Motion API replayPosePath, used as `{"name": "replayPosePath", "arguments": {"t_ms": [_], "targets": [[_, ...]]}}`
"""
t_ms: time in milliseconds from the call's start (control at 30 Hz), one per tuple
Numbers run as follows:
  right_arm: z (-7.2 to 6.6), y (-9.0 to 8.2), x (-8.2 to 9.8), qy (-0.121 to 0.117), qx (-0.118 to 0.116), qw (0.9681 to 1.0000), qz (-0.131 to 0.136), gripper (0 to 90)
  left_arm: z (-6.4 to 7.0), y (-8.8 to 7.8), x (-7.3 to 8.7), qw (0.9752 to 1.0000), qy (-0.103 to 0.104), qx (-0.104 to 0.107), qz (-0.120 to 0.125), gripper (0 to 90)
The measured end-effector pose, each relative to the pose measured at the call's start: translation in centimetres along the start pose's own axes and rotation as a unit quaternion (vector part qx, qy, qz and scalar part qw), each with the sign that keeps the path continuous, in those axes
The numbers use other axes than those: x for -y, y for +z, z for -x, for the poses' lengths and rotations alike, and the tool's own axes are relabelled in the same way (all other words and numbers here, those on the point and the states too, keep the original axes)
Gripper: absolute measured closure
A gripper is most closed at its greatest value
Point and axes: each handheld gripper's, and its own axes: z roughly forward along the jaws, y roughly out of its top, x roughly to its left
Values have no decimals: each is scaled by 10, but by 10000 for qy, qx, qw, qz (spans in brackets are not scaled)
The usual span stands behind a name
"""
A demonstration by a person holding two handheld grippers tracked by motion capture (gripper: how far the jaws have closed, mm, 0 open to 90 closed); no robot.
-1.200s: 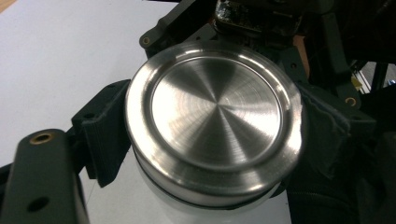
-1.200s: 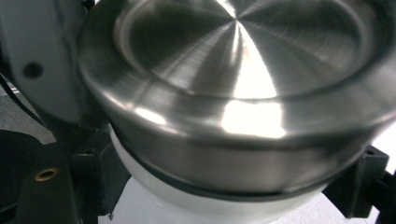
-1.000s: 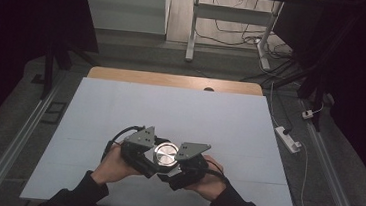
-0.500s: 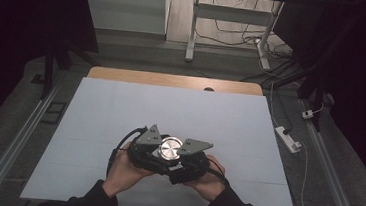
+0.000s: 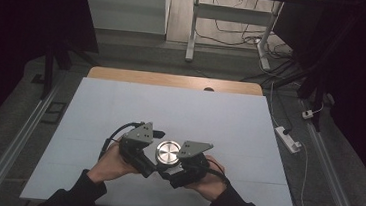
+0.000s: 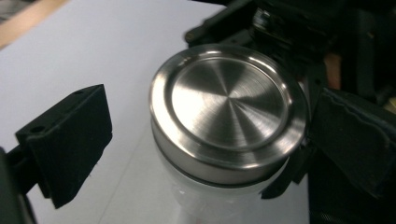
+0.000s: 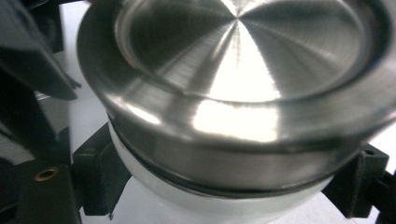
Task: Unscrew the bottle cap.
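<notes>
A white jar (image 7: 224,205) with a brushed metal lid (image 5: 168,153) stands near the front of the white table (image 5: 180,110). My left gripper (image 5: 158,154) comes in from the left at lid height. Its jaws have just been opening and now stand wide on either side of the lid (image 6: 229,109); the left finger (image 6: 70,140) is well clear of it. My right gripper (image 5: 169,168) reaches in from the right, lower down, and is shut on the jar's white body. In the right gripper view both fingers (image 7: 98,179) press the jar under the lid (image 7: 243,70).
The table's wooden far edge (image 5: 173,80) lies beyond the white sheet. A white power strip (image 5: 288,139) and cables lie on the floor to the right. Metal rails (image 5: 14,143) run along both sides, and a desk frame (image 5: 192,28) stands behind.
The left gripper's jaws, closed on the lid before, have spread apart off it. Jar and right gripper have stayed where they were.
</notes>
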Motion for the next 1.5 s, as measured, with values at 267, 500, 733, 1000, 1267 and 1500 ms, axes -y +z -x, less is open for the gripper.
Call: {"name": "replayPosePath", "arguments": {"t_ms": [267,500,733,1000,1267,1500], "targets": [[-7,1,-1,-252,-450,9987,-43,152,5,3,-1,9977,568,297,-236,82],[-8,0,-2,-262,-503,9984,-53,152,3,3,1,9984,363,443,13,184],[-2,0,-1,17,-98,9999,-73,153,7,12,-4,9995,-204,-227,-25,187],[2,1,1,276,357,9990,-68,152,22,24,-13,9904,-726,-1178,-43,187],[3,1,2,296,369,9989,-63,152,21,25,-12,9922,-621,-1080,-23,71],[2,1,2,180,158,9997,-74,152,14,11,-7,9966,-232,-764,-180,0]]}}
